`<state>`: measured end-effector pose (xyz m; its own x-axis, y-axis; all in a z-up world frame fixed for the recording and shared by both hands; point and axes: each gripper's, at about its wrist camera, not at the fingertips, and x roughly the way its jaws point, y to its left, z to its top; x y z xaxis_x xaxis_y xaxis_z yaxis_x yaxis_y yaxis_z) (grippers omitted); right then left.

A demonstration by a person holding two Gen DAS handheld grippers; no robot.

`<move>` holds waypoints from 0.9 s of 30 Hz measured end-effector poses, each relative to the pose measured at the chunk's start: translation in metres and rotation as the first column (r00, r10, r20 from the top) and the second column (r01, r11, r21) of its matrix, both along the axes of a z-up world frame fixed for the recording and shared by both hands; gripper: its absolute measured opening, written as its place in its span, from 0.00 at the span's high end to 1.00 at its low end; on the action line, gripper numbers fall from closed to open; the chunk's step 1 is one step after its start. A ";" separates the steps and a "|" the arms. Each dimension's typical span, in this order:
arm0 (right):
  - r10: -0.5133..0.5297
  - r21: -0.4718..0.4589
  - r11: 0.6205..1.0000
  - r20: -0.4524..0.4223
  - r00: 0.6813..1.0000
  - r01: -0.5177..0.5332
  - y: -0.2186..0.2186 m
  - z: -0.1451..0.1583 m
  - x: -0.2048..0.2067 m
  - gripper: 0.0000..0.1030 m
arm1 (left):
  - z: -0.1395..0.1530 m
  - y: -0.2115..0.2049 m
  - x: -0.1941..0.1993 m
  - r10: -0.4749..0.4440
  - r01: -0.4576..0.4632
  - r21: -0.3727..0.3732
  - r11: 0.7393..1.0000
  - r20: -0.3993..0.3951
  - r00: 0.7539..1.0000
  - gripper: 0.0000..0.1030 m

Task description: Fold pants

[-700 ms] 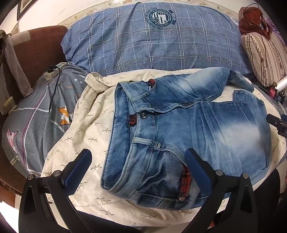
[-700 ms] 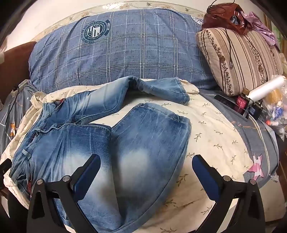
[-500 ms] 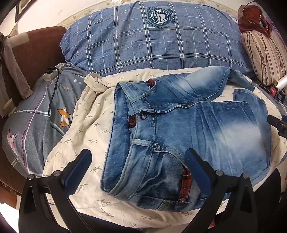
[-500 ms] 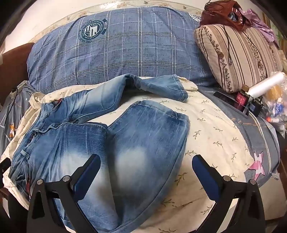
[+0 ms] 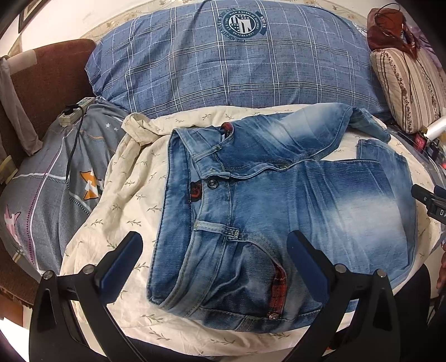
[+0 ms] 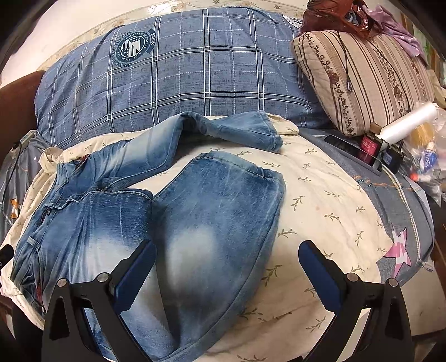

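Observation:
Faded blue jeans [image 5: 278,200] lie on a cream leaf-print sheet [image 5: 122,200], waistband to the left, legs bent toward the right. In the right wrist view the jeans [image 6: 211,222] show one leg folded back near me and the other leg [image 6: 239,128] lying along the far side. My left gripper [image 5: 214,250] is open and empty, held over the waistband and hip. My right gripper [image 6: 225,259] is open and empty, held over the near folded leg. Neither gripper touches the cloth.
A large blue plaid pillow [image 5: 237,61] lies behind the jeans. A striped pillow [image 6: 362,78] with a brown bag [image 6: 334,16] on it sits at the right, beside a phone, bottles and a plastic roll [image 6: 404,122]. A power strip and cable [image 5: 74,111] lie on the grey bedsheet at left.
Both grippers have drifted slightly, so the views shift a little. The jeans have not moved and both grippers stay open.

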<state>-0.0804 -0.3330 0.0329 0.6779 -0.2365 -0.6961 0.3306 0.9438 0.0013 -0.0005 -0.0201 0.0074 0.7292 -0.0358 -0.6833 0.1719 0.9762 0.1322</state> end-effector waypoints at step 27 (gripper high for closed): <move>-0.052 0.288 0.955 -0.075 0.996 0.072 -0.104 -0.020 0.062 0.01 | -0.020 0.118 0.078 0.205 -0.282 -0.222 0.933 -0.313 0.927 0.00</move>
